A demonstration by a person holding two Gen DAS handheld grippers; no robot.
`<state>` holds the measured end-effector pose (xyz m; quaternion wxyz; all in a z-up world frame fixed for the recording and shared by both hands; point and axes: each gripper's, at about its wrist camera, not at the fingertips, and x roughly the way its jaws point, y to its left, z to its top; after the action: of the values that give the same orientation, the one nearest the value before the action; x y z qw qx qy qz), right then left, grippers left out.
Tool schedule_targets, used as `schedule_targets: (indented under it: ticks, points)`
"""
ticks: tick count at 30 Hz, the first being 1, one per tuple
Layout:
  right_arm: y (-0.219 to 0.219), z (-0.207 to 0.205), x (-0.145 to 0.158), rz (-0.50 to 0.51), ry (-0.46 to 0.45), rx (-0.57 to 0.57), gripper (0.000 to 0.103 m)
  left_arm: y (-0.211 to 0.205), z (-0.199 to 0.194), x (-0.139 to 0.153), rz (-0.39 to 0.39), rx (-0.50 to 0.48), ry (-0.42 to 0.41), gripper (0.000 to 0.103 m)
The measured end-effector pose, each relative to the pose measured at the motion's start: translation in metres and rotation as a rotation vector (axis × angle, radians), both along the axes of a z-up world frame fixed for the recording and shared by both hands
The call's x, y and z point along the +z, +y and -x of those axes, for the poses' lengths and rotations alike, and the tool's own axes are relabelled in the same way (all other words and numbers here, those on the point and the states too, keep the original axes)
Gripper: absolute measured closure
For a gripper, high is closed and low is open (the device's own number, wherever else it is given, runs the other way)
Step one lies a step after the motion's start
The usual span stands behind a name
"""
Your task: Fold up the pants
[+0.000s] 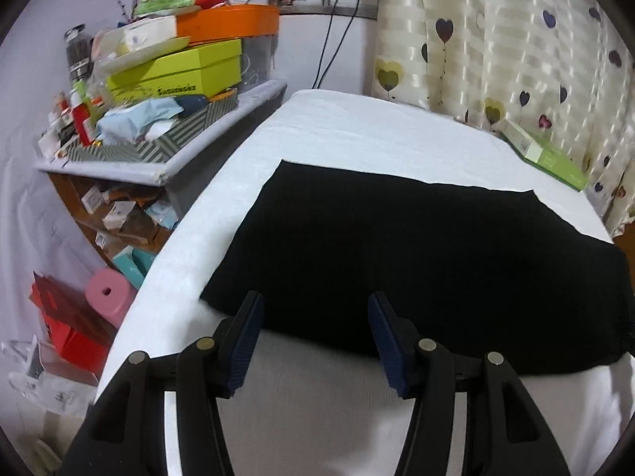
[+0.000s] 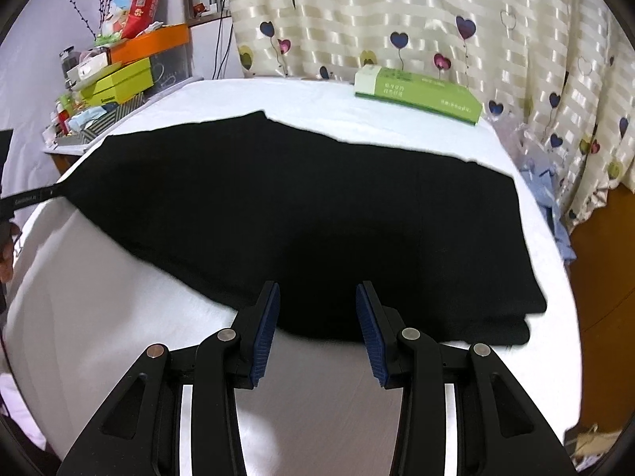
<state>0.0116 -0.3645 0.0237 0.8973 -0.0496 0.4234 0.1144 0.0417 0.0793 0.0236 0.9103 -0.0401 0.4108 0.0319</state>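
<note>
Both of my grippers hang released over the white table [image 1: 341, 127]: left gripper [image 1: 315, 309] and right gripper [image 2: 317, 297], jaws apart, gripping nothing. Black pants [image 2: 278, 206] lie flat at twelve o'clock, a green box [image 2: 420, 93] beyond at one o'clock.

Even indoor light, fisheye-warped edges, slight blur

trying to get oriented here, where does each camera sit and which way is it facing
Left wrist: on the left gripper, open, facing across the black pants toward the cluttered shelf.
Right wrist: on the right gripper, open, over the pants' near edge, facing the heart-print curtain.
Shared: pants, white-covered table, flat green box.
</note>
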Motion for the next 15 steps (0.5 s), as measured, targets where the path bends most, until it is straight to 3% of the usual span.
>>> schedule_targets:
  ticks: [7,15]
  points:
    - [0.014,0.025,-0.007,-0.036,0.01,0.047,0.057,-0.006,0.045,-0.011,0.073,-0.003,0.025,0.045]
    - [0.022,0.033,-0.007,-0.047,0.002,0.072,0.055,-0.013,0.07,-0.011,0.112,-0.007,0.018,0.045]
